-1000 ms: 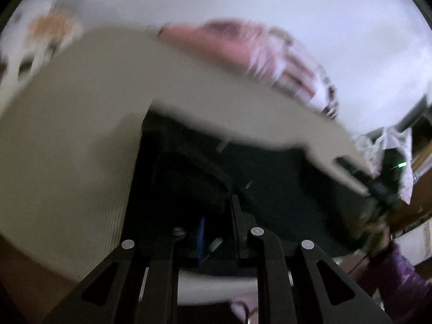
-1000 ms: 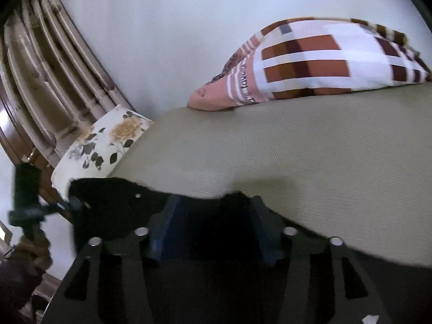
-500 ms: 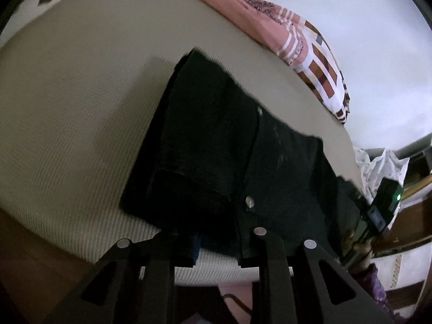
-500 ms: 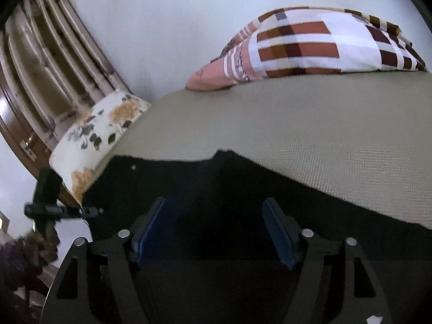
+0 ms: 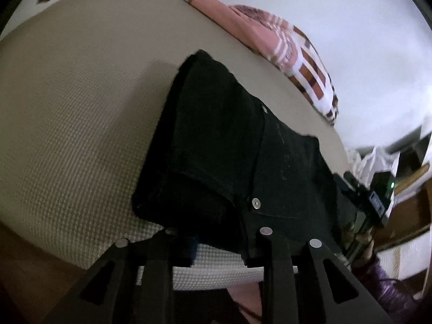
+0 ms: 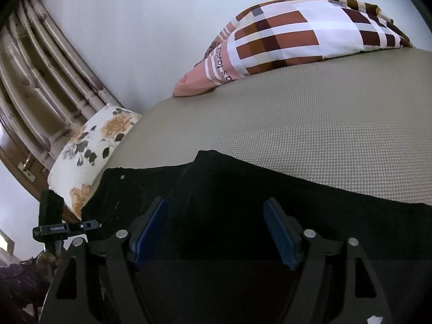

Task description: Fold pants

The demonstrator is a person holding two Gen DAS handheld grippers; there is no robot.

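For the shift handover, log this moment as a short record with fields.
surface: beige textured mattress
garment: black folded pants, lying flat near the mattress's front edge
left gripper: jaws just opening, at the pants' near edge, grip unclear
right gripper: open, blue pads clear of the pants
pillows: checked brown-white pillow; floral pillow

Home bedroom, bed (image 6: 310, 124) w/ pillows (image 6: 297, 32), wooden headboard (image 6: 46, 81)
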